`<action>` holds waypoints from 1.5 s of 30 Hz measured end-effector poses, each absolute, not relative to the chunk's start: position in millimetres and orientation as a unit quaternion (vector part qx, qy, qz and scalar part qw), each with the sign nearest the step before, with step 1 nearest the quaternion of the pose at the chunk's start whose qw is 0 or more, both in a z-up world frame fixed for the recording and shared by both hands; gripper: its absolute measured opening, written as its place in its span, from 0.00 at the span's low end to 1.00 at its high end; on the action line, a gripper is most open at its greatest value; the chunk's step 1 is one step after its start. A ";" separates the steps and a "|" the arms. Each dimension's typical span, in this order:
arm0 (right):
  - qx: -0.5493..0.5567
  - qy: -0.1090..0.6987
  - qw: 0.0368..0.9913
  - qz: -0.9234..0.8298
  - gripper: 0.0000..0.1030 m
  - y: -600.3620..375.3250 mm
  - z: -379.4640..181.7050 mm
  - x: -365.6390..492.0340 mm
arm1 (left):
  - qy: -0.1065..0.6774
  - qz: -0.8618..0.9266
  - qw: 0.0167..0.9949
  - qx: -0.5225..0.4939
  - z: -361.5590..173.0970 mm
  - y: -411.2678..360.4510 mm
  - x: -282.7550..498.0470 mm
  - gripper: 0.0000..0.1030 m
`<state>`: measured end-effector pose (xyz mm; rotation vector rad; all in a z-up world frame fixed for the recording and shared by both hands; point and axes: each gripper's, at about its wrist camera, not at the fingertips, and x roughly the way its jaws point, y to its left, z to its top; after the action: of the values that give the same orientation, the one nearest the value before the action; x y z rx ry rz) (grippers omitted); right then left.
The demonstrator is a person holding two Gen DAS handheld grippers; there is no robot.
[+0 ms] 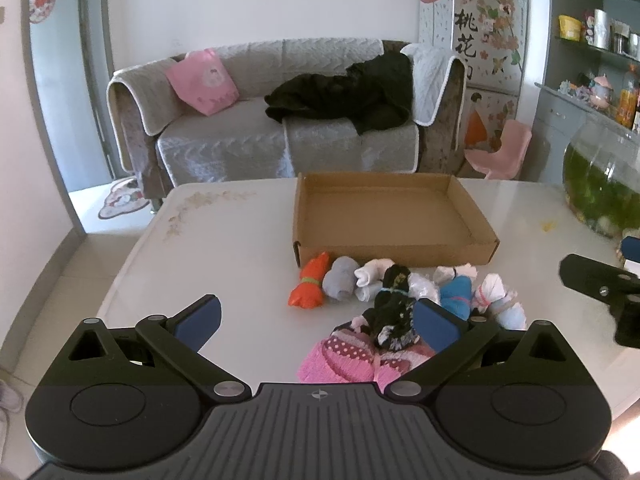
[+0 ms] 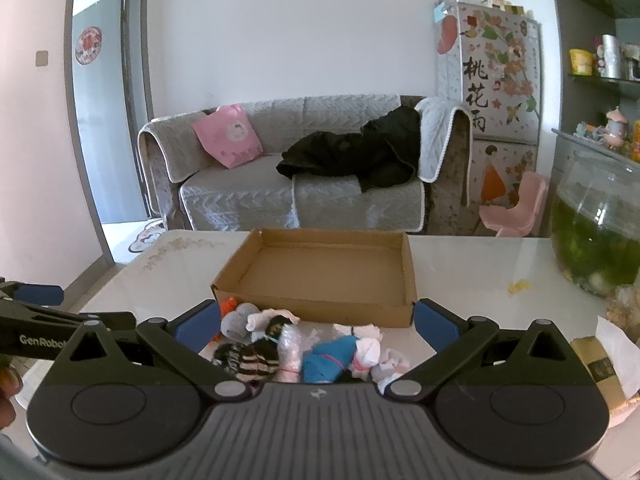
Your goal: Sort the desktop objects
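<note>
An open, empty cardboard box [image 1: 384,216] lies on the white table [image 1: 240,240]; it also shows in the right wrist view [image 2: 328,272]. Several rolled sock bundles lie in front of it: orange [image 1: 310,286], grey [image 1: 340,280], white [image 1: 372,276], black patterned [image 1: 394,304], blue [image 1: 456,294] and pink dotted [image 1: 352,360]. My left gripper [image 1: 318,320] is open above the near bundles. My right gripper [image 2: 318,320] is open over the black [image 2: 248,356] and blue [image 2: 328,360] bundles, holding nothing.
A glass fish bowl [image 1: 600,188] with green water stands at the table's right. A tissue box [image 2: 600,364] sits near the right edge. A sofa [image 1: 280,120] and pink chair [image 1: 500,152] stand beyond the table.
</note>
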<state>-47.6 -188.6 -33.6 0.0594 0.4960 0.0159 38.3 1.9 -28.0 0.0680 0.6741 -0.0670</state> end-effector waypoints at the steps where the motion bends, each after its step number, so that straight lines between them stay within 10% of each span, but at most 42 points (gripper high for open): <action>1: 0.027 0.247 0.969 0.006 1.00 -190.8 -38.4 -49.5 | 0.333 -0.036 0.942 0.038 -33.6 3.0 38.6 1.00; 36: 0.113 0.344 0.932 0.001 0.99 -206.8 -170.8 -56.4 | 0.431 -0.126 0.891 0.072 -194.0 -27.0 47.3 0.89; 45: 0.095 0.344 0.934 -0.013 0.58 -203.8 -170.9 -58.8 | 0.409 -0.130 0.900 0.072 -193.0 -33.5 39.9 0.72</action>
<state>-58.8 -203.8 -170.9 0.1944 0.7044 -0.0261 39.9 -33.5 -193.0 0.1488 0.8473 -0.2683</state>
